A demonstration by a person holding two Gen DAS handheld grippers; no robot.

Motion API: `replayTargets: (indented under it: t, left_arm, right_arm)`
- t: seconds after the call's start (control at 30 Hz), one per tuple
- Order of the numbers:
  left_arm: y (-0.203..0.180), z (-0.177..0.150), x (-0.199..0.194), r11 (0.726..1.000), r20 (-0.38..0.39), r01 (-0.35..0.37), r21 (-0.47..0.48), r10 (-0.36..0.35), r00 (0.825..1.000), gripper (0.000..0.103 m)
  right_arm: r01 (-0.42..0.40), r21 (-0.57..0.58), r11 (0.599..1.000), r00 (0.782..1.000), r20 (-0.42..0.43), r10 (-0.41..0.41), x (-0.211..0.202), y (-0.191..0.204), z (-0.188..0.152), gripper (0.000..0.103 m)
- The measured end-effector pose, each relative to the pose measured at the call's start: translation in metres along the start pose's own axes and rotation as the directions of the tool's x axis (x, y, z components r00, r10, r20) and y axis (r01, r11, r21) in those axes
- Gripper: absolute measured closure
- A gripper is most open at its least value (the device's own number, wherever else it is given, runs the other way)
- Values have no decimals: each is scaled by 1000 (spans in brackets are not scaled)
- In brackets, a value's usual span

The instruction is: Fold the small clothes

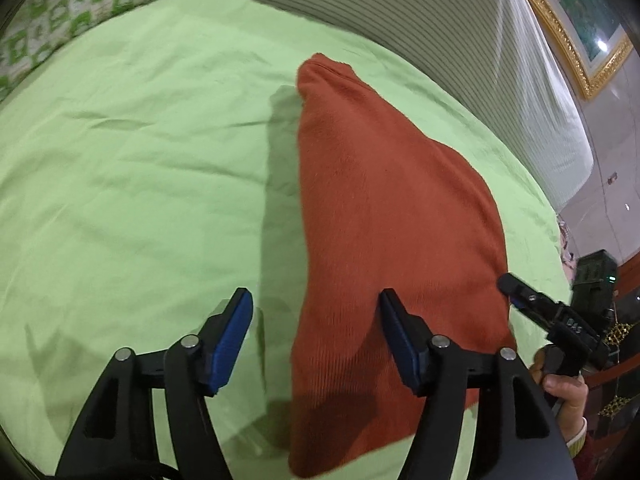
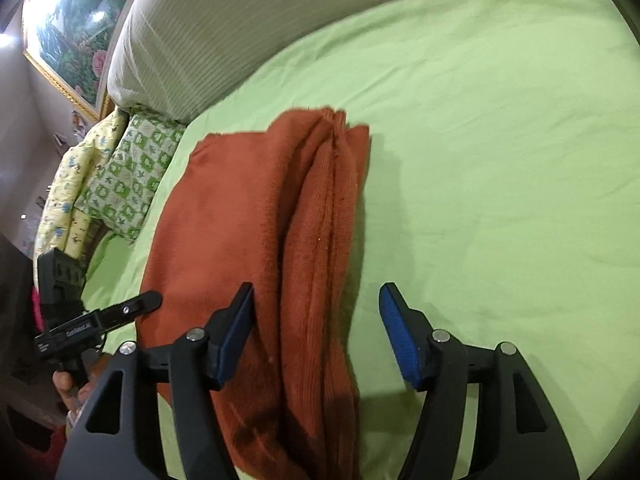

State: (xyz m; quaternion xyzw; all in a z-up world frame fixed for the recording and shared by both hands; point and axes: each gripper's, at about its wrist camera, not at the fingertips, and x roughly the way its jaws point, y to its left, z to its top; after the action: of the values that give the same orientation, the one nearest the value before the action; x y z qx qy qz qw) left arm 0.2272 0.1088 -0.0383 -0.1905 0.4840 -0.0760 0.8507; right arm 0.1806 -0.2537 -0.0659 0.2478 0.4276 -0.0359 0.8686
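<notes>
A rust-red knitted garment (image 1: 384, 216) lies folded into a long strip on the green bedsheet (image 1: 132, 168). It also shows in the right wrist view (image 2: 248, 232), with several stacked layers along its right edge. My left gripper (image 1: 316, 332) is open and empty, its jaws astride the garment's left edge. My right gripper (image 2: 316, 332) is open and empty, its jaws astride the garment's layered right edge. The right gripper also shows at the right of the left wrist view (image 1: 520, 292), and the left gripper at the left of the right wrist view (image 2: 148, 304).
A striped grey headboard cushion (image 1: 440, 20) runs along the far side of the bed. A green patterned pillow (image 2: 132, 176) and a yellow printed quilt (image 2: 68, 196) lie at the bed's end. A gold-framed painting (image 2: 76, 16) hangs on the wall.
</notes>
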Motion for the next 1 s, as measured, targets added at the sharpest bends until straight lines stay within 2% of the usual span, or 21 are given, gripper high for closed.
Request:
replayTargets:
  t: [0.1, 0.23, 0.3, 0.4, 0.5, 0.87, 1.0]
  left_arm:
    - [-1, -11, -15, 1000, 18, -18, -6, 18, 1000, 36]
    - [-6, -32, -30, 992, 34, -119, 32, 118, 992, 34]
    - [-6, -43, -32, 986, 27, -161, 47, 160, 987, 34]
    - [-3, -57, -29, 981, 1, -186, 58, 187, 982, 33]
    - [1, -65, -23, 978, -20, -202, 52, 203, 979, 31]
    - [-6, -74, -15, 946, 4, -300, 119, 302, 953, 21]
    - [-10, -70, -27, 949, 19, -290, 128, 289, 957, 22]
  right_arm:
    - [32, -50, 998, 997, 66, -28, -24, 13, -7, 39]
    - [49, -88, 995, 991, 125, -38, -48, 28, -21, 39]
    - [97, -136, 986, 990, 117, -82, -49, 39, -31, 39]
    - [155, -183, 971, 987, 77, -143, -39, 47, -43, 39]
    - [263, -198, 944, 965, 65, -255, -27, 42, -54, 39]
    - [292, -140, 946, 956, 65, -285, -21, 20, -60, 34]
    - [224, -85, 971, 974, 65, -219, -33, 16, -59, 33]
